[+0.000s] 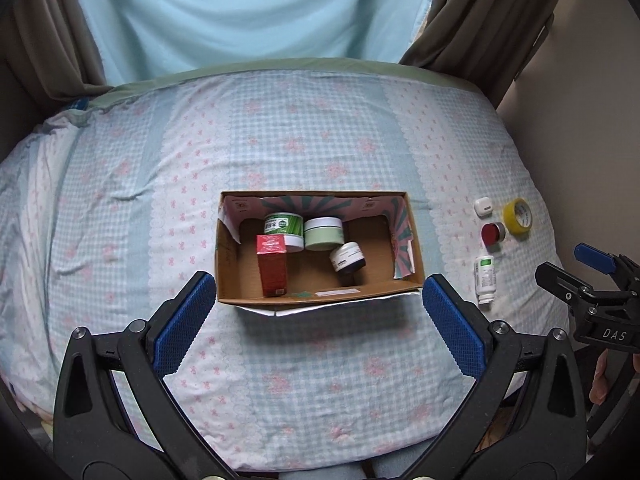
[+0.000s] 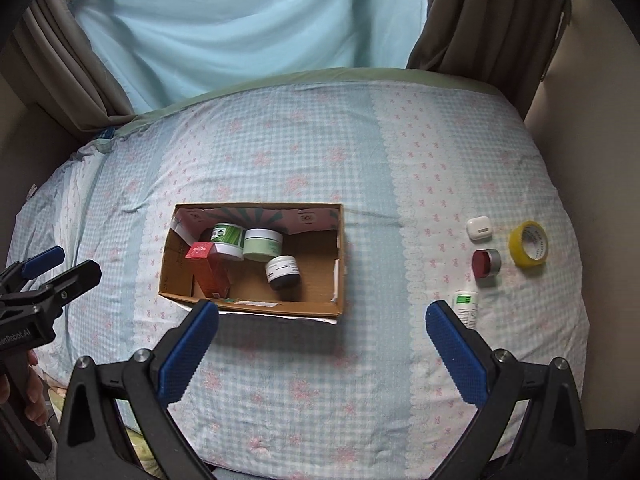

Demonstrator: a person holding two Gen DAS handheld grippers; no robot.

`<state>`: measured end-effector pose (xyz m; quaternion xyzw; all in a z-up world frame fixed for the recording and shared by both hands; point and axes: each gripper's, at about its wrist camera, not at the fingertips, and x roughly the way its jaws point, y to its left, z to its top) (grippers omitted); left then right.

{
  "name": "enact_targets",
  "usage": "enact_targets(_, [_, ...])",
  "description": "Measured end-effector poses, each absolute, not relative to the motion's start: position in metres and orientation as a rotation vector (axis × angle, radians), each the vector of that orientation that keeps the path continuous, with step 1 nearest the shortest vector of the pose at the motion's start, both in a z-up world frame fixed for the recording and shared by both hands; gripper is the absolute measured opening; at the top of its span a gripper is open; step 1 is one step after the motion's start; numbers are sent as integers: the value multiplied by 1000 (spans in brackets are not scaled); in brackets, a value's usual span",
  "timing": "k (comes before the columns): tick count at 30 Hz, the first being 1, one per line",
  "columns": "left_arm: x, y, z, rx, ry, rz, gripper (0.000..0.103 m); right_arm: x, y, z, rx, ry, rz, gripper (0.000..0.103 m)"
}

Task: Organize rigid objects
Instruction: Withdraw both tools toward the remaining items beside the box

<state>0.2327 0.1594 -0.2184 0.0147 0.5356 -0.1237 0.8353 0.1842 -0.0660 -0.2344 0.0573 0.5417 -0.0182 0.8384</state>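
An open cardboard box [image 1: 416, 268] [image 2: 340, 280] sits mid-bed. It holds a red carton [image 1: 273, 266] [image 2: 208, 270], a green-label jar [image 1: 283, 229] [image 2: 228, 240], a pale green jar [image 1: 323, 233] [image 2: 262, 244] and a dark jar [image 1: 347, 257] [image 2: 282, 272]. On the bed to its right lie a white earbud case [image 1: 483, 206] [image 2: 479, 228], a yellow tape roll [image 1: 518, 217] [image 2: 528, 244], a red-topped tin [image 1: 493, 233] [image 2: 485, 263] and a white bottle [image 1: 485, 278] [image 2: 466, 306]. My left gripper [image 1: 319, 316] is open and empty before the box. My right gripper [image 2: 322, 340] is open and empty, its right finger beside the bottle.
The bed [image 1: 320, 128] has a checked blue and pink cover. A pale blue sheet [image 1: 256, 12] and brown curtains [image 1: 484, 20] hang behind it. A wall [image 1: 580, 140] runs along the bed's right edge. Each gripper shows at the edge of the other's view.
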Motion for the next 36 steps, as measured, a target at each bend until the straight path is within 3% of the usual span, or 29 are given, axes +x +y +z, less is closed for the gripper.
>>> enact_targets(11, [184, 28, -220, 3, 1130, -221, 103, 139, -211, -227, 98, 1084, -67, 103])
enact_targets(21, [162, -91, -256, -44, 1162, -234, 103, 143, -328, -250, 63, 1082, -28, 103])
enact_targets(27, [167, -147, -312, -31, 1199, -285, 103, 156, -366, -290, 82, 1090, 0, 103])
enact_targets(36, [171, -206, -436, -14, 1238, -351, 103, 202, -379, -393, 123, 1174, 59, 103])
